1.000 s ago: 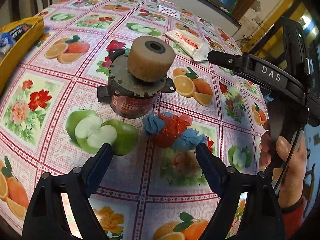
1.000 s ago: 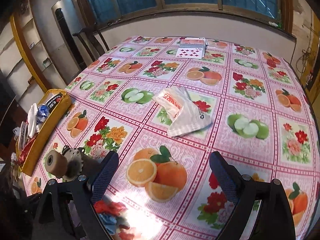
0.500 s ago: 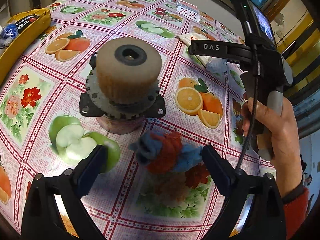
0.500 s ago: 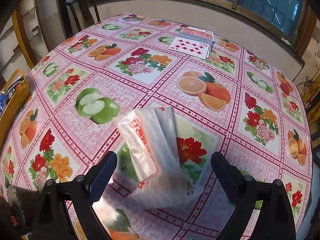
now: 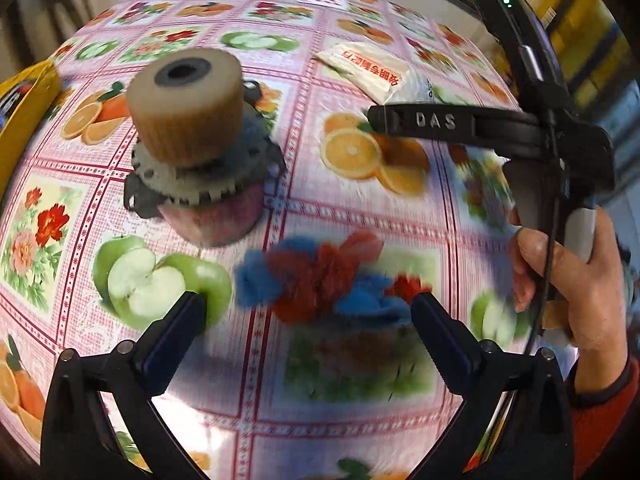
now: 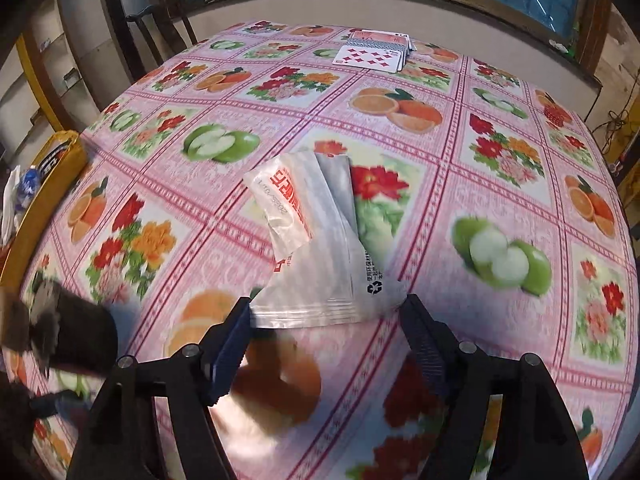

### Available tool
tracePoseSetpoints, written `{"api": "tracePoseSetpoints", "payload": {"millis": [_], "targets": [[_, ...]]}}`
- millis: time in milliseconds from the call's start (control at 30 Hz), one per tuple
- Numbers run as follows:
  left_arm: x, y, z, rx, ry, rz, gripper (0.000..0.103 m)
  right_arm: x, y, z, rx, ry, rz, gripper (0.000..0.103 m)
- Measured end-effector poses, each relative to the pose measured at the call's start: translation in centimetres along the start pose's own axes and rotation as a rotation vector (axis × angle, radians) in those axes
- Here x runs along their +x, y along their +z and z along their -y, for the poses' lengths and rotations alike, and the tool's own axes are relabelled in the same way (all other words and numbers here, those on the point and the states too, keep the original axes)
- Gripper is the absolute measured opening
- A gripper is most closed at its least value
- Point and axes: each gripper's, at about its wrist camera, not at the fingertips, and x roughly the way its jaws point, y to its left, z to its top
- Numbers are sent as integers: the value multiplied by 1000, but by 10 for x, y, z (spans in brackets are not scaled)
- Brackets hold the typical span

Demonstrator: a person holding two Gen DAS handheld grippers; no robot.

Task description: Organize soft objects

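A crumpled red and blue soft cloth [image 5: 320, 280] lies on the fruit-print tablecloth [image 5: 360, 208], blurred by motion. My left gripper [image 5: 308, 308] is open, its fingers standing on either side of the cloth's near edge. A white plastic packet with red print [image 6: 316, 236] lies on a clear bag in the right wrist view. My right gripper [image 6: 326, 320] is open just short of the bag's near edge, nothing between its fingers. In the left wrist view that packet [image 5: 368, 70] lies beyond the right gripper's body [image 5: 480, 124], which a hand [image 5: 572, 288] holds.
A tan foam roll on a toothed black disc over a red can [image 5: 192, 136] stands just behind the cloth. A yellow basket [image 6: 44, 184] sits at the table's left edge. Playing cards [image 6: 376, 50] lie at the far side. A dark chair [image 6: 148, 36] stands beyond the table.
My left gripper has closed in on the red and blue cloth, which now sits between the fingertips. My right gripper has advanced to the clear bag's near edge.
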Motion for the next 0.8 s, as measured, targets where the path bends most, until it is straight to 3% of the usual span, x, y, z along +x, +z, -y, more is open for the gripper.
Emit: {"api": "tracePoseSetpoints", "payload": {"millis": [133, 233, 300, 400, 467, 533, 600, 700, 800], "targets": [[-10, -21, -7, 97, -1, -16, 103, -30, -54, -20, -30, -1, -4, 77], [-20, -30, -25, 62, -30, -5, 103, -52, -92, -36, -26, -3, -12, 78], [-24, -33, -37, 27, -9, 6, 103, -63, -109, -44, -15, -23, -13, 76], [-29, -34, -50, -51, -24, 22, 103, -82, -117, -40, 59, -33, 63, 76], [-32, -34, -57, -91, -47, 19, 103, -96, -112, -38, 109, 54, 115, 79], [-37, -38, -64, -115, -48, 20, 103, -100, -101, -49, 101, 170, 120, 90], [-40, -39, -74, -120, -27, 18, 103, -94, -88, -58, 124, 257, 119, 91], [-45, -41, -90, -144, 7, 33, 103, -75, -72, -65, 229, 484, 89, 91], [-48, -42, -107, -172, 22, 32, 103, -51, -66, -69, 333, 576, 46, 91]]}}
